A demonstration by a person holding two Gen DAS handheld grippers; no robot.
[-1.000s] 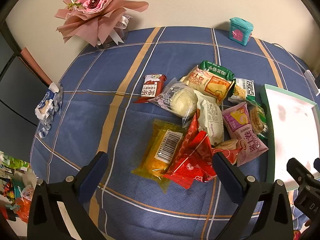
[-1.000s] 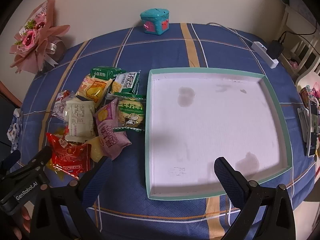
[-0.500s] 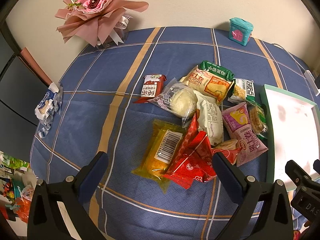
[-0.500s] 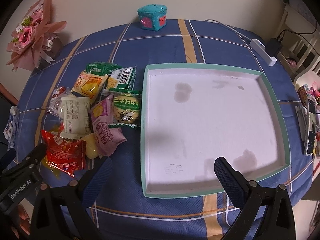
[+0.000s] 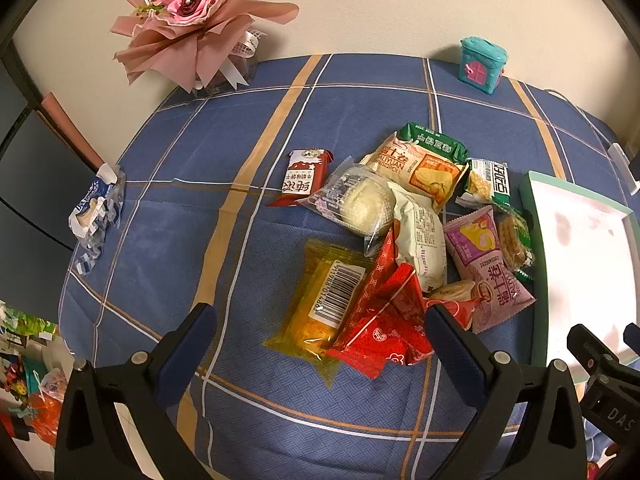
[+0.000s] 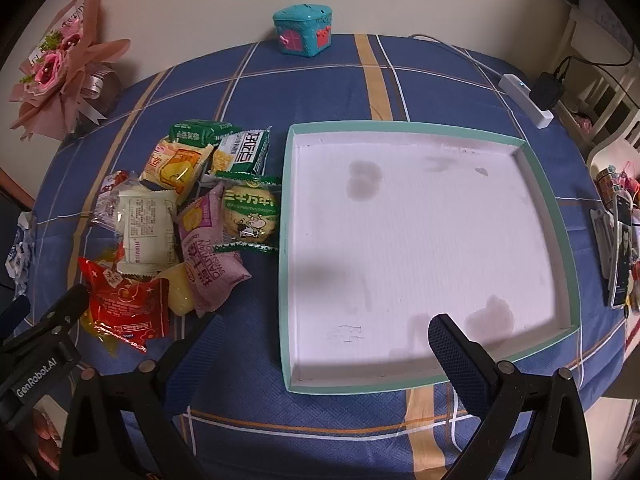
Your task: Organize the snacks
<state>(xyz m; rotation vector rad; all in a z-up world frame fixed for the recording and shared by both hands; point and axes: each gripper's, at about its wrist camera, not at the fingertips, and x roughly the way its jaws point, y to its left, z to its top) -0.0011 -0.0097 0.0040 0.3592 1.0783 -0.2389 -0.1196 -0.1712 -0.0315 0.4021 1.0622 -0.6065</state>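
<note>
A pile of snack packets lies on the blue checked tablecloth: a yellow pack with a barcode [image 5: 326,304], a red pack [image 5: 384,320], a purple roll pack [image 5: 486,264], a white pack [image 5: 420,236] and several others. The purple pack [image 6: 208,252] and a green-edged biscuit pack [image 6: 250,214] lie just left of the white tray with a teal rim [image 6: 285,240]. The tray holds no snacks. My left gripper [image 5: 316,344] is open, low in front of the yellow and red packs. My right gripper [image 6: 320,356] is open over the tray's near left corner.
A pink flower bouquet [image 5: 192,16] and a teal house-shaped box [image 6: 303,30] stand at the table's far edge. A crumpled blue-white wrapper [image 5: 96,216] lies at the left edge. A white power strip [image 6: 528,100] and other items sit to the right.
The right gripper has shifted left, so the tray and snack pile sit further right in its view. The left gripper has hardly moved.
</note>
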